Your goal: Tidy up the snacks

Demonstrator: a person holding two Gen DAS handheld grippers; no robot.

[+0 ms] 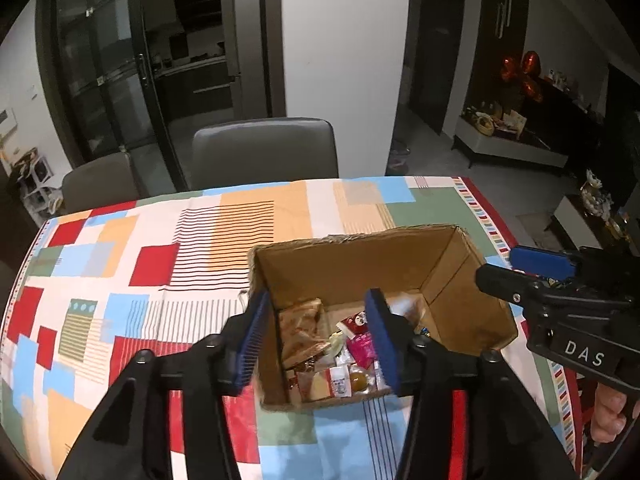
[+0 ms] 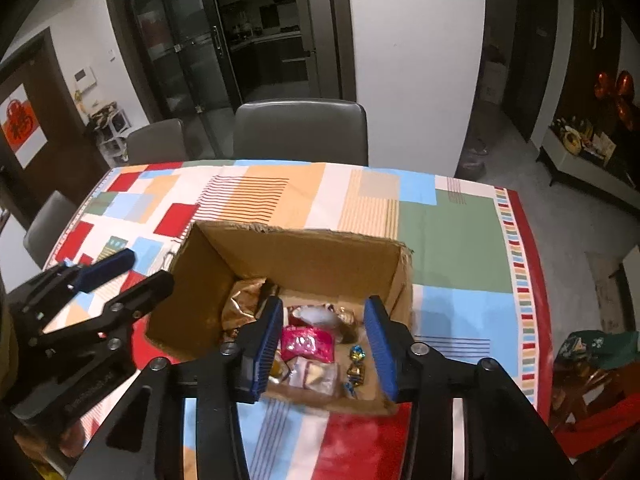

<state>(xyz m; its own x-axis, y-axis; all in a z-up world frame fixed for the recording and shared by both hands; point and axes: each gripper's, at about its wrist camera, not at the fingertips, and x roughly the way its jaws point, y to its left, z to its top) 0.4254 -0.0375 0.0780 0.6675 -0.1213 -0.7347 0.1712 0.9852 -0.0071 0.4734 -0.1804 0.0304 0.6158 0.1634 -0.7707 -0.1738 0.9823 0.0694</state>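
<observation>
Each camera sits just behind its own fingers and looks forward and steeply down along them, close above the desk point(image 1: 120, 264). The left wrist view frames the cardboard box point(image 1: 360, 256) between and beyond its fingers point(image 1: 250, 344). The right wrist view does likewise from the other side. Both share the box, the patterned desk top, the grey chair point(image 2: 300, 132) beyond, and each other's gripper at the frame's edge.

Snacks point(image 2: 306, 342) in box point(image 2: 320, 258), on table point(image 2: 452, 236)

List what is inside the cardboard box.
The cardboard box holds loose wrapped snacks: a pink packet, a gold bag and small candies. Whatever lies beneath them is hidden.
</observation>
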